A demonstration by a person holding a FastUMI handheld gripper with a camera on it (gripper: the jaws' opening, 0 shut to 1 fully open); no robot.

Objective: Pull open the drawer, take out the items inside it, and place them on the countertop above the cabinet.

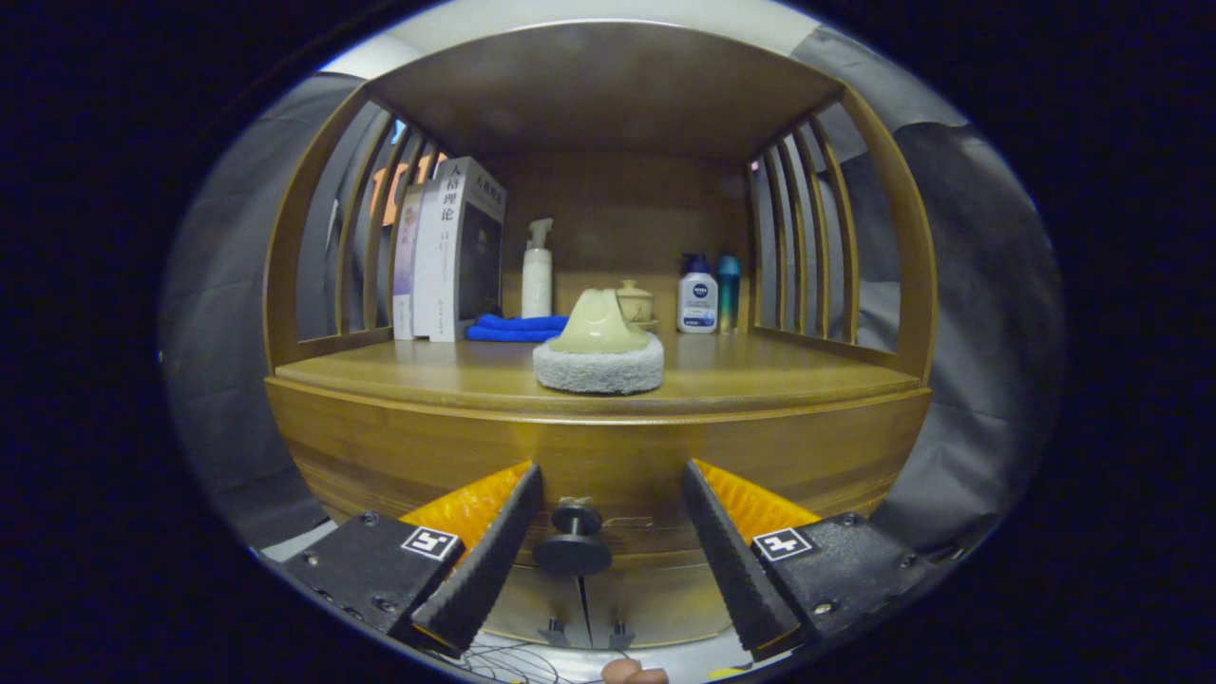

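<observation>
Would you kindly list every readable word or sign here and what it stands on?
"人格理论": spine of the grey book.
White bottle, label: too small to read surely.
Tool, open on either side of the drawer knob: square markers, no words.

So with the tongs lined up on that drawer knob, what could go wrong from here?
The tongs are open with the small dark knob between them, nearer one finger; closing off-centre could let it slip out.

A jerky pull on the drawer might shake the brush with the grey pad standing near the countertop front edge.

The countertop already holds books and bottles, so room for placing is limited.
</observation>
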